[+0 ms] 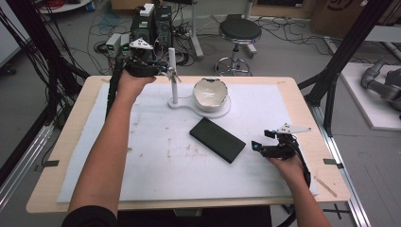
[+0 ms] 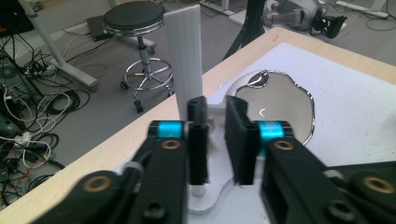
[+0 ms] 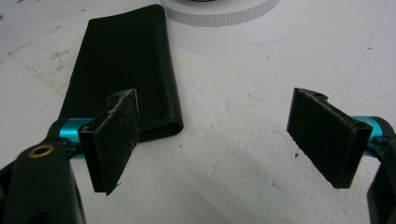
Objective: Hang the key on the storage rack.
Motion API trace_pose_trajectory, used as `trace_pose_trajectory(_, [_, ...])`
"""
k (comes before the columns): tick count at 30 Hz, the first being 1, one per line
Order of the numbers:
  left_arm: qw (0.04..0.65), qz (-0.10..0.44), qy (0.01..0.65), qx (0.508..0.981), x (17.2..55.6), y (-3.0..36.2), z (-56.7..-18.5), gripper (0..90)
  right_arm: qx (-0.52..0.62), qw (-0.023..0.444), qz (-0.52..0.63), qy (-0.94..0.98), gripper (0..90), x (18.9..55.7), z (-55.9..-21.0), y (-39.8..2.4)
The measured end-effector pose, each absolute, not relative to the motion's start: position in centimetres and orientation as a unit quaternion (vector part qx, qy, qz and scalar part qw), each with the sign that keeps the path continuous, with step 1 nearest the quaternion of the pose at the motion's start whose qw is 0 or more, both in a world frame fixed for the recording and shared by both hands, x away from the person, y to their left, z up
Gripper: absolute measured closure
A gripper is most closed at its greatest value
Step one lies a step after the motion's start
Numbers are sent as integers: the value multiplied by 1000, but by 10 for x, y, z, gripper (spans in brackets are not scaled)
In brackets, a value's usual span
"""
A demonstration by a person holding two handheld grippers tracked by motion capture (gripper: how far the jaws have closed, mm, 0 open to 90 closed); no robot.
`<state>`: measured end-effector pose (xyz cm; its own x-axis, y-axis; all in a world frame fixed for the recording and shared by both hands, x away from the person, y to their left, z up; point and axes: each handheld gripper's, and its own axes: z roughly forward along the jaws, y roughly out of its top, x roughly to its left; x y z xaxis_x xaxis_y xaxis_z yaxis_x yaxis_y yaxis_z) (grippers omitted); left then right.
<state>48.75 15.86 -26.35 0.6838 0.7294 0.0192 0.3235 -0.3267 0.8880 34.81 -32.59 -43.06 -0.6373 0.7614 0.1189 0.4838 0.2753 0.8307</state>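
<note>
Bench [image 1: 61, 156] with a white foam mat [image 1: 156, 175] seen from the high view: the left tool [image 1: 166, 72] sits at the white upright post [image 1: 172, 71] of a stand whose round base [image 1: 222, 111] carries a white bowl [image 1: 210, 92]; a black wallet [image 1: 217, 139] lies mid-mat, and the right tool [image 1: 255, 145] rests near its end. Left gripper view: the left tool [image 2: 215, 135] is released, jaws narrowly apart just in front of the post [image 2: 184, 56], nothing pressed between them, bowl [image 2: 275, 107] beyond. Right gripper view: the right tool [image 3: 224, 135] is spread wide and empty above the mat, wallet [image 3: 121, 65] beside its left jaw
</note>
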Motion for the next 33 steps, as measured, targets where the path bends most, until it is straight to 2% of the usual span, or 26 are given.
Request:
trace_pose_trajectory(3, [475,211,334,787,478,163,-265,681,397,154,453,784,177,348,-430,-325])
trace_pose_trajectory(8, [470,207,350,783,456,170,-278,472,395,153,454,784,177,346,-430,-324])
trace_pose_trajectory(15, [491,189,339,780,422,181,-297,346,390,155,457,784,177,344,-428,-322])
trace_pose_trajectory(21, [513,180,318,777,390,181,-312,287,388,157,458,784,177,345,-428,-322])
trace_pose_trajectory(27, [521,196,299,775,366,176,-336,213,389,157,458,784,177,344,-428,-322])
trace_pose_trajectory(33, [514,166,300,786,350,170,-386,196,384,156,453,789,177,347,-430,-320])
